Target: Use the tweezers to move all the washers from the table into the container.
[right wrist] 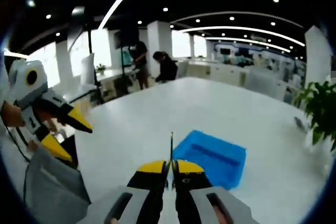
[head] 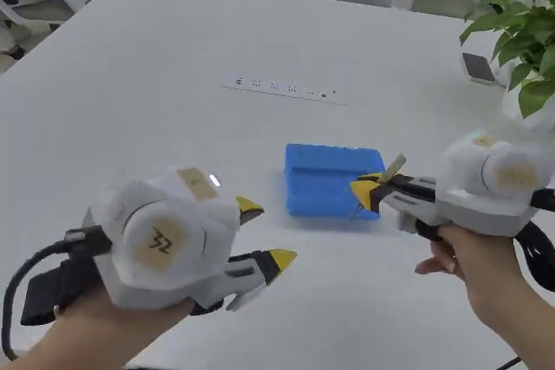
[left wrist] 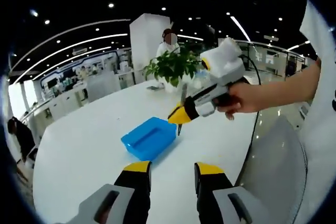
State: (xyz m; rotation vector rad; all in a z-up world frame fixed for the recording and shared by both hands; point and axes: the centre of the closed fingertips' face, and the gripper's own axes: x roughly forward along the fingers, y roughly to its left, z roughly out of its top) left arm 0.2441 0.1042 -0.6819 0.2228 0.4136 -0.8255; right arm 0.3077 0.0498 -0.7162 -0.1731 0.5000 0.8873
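Two hand-held grippers above a white tabletop (head: 173,58) with a blue container (head: 325,175) on it.
The shallow container sits near the middle of the tabletop. The left gripper (head: 266,233) hangs on its near side, apart from it, jaws spread with nothing between them. The right gripper (head: 364,190) hovers at the container's right edge, jaws pressed together on thin tweezers (right wrist: 171,150) whose tips point down by that edge.
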